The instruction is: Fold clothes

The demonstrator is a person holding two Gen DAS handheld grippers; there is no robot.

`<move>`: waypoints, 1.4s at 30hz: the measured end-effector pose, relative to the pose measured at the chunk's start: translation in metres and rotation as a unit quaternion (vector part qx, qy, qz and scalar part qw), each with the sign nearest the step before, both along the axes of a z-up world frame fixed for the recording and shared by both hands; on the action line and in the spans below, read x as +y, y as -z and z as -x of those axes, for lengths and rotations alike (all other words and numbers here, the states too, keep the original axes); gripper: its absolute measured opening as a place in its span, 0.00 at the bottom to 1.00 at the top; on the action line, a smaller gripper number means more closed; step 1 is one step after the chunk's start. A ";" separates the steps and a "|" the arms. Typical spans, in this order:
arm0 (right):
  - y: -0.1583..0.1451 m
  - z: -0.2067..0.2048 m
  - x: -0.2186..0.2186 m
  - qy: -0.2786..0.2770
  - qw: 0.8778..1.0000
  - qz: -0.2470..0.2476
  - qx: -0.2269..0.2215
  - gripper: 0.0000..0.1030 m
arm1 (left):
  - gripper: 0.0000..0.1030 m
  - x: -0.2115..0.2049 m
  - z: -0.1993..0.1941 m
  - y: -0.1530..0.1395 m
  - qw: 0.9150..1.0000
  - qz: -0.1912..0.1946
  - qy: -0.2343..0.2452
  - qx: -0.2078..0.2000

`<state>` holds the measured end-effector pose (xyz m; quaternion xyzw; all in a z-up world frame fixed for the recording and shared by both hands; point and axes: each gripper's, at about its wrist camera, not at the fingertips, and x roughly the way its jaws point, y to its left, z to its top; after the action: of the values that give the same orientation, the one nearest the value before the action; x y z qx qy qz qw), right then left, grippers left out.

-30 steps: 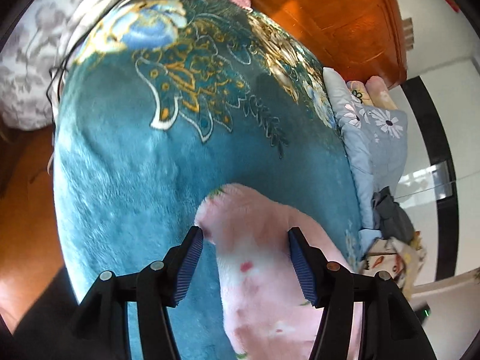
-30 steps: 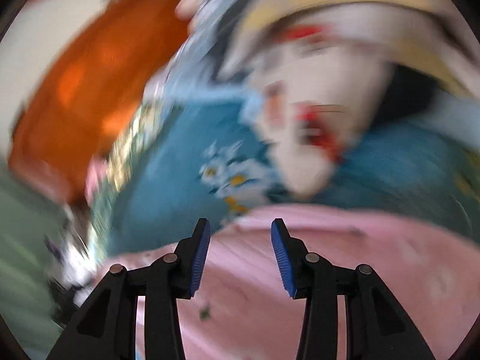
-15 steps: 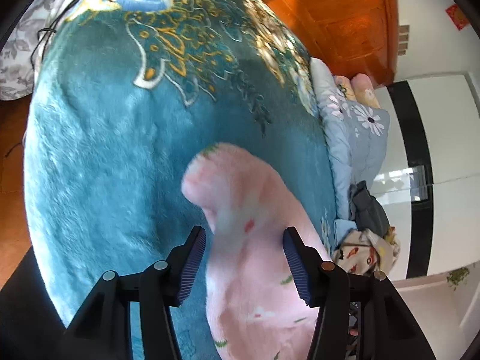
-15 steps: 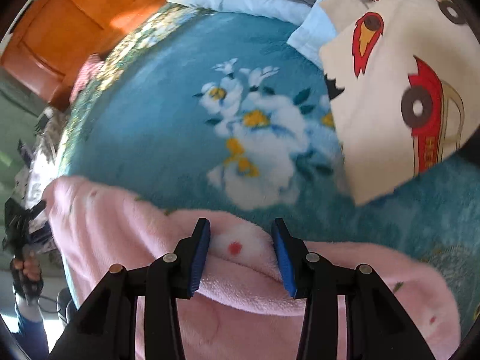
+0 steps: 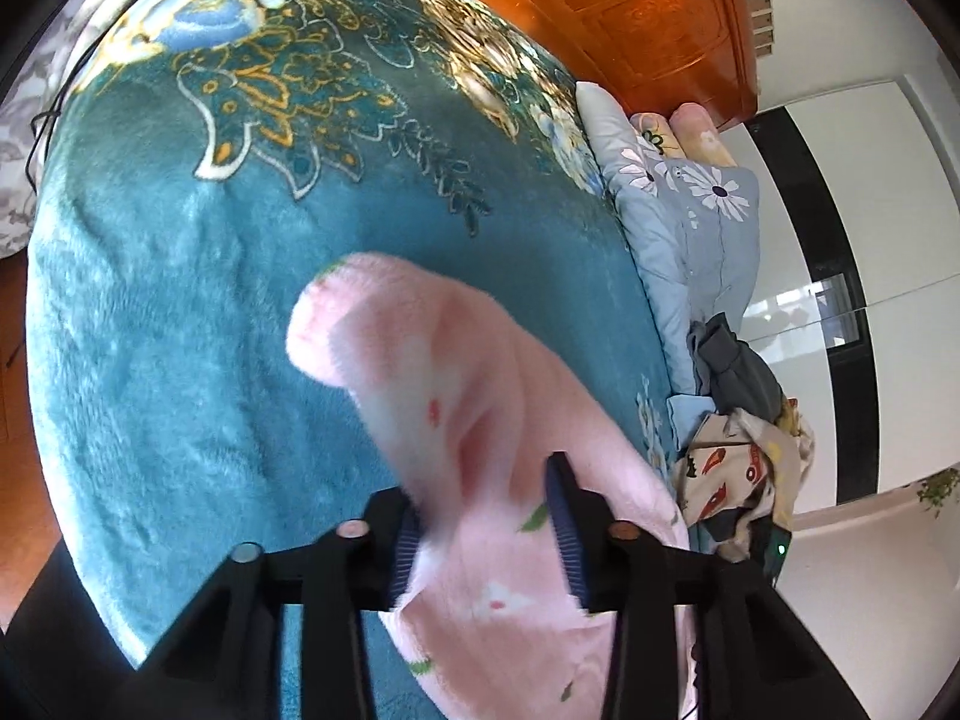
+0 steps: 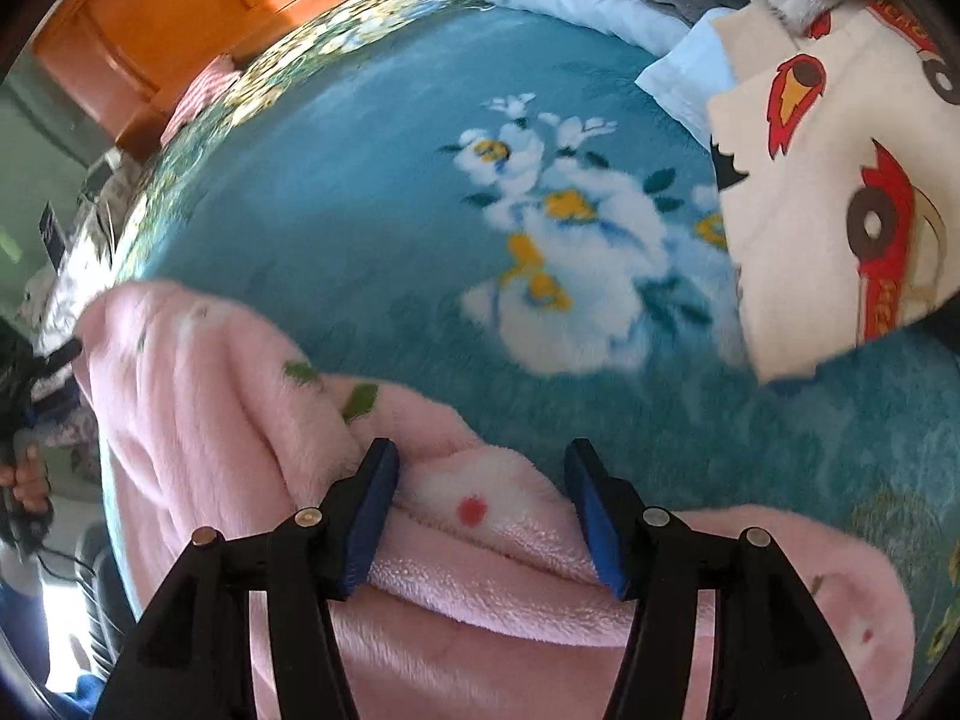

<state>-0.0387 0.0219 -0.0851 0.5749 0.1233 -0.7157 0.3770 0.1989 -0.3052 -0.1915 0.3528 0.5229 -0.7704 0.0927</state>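
Pink fleece garment (image 5: 480, 420) lying on a teal floral blanket (image 5: 180, 330) that covers the bed. Left gripper (image 5: 486, 528): jaws closing, with a raised fold of the pink fleece between them; the fabric fills the gap and touches both pads, and the free end of the fold stands up beyond the fingertips. Right gripper (image 6: 480, 510): jaws opening, set astride a ridge of the same garment (image 6: 480, 498); the left pad lies against the fleece, the right pad stands just clear of it. The garment spreads from this ridge toward the lower left and lower right of the right wrist view. A cream cloth with red car prints (image 6: 840, 180) lies on the blanket to the upper right, well apart from the fleece. A pale blue flowered quilt (image 5: 690, 210) runs along the far edge of the bed
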 end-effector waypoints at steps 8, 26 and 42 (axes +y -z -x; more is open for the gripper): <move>-0.005 -0.013 -0.019 0.016 0.999 -0.014 0.024 0.13 | 0.07 0.018 0.012 -0.011 0.999 0.018 0.024 0.011; -0.111 -0.018 0.033 0.107 0.976 0.114 0.148 0.02 | 0.05 0.025 -0.024 -0.041 0.994 0.078 0.035 0.061; -0.045 -0.053 -0.004 0.074 0.989 0.104 0.070 0.33 | 0.42 -0.005 -0.048 -0.003 0.999 0.015 -0.019 0.033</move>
<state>0.0140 0.0175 -0.0402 0.4886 0.0319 -0.7889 0.3713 0.2466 -0.3104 -0.1890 0.3158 0.5206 -0.7875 0.0958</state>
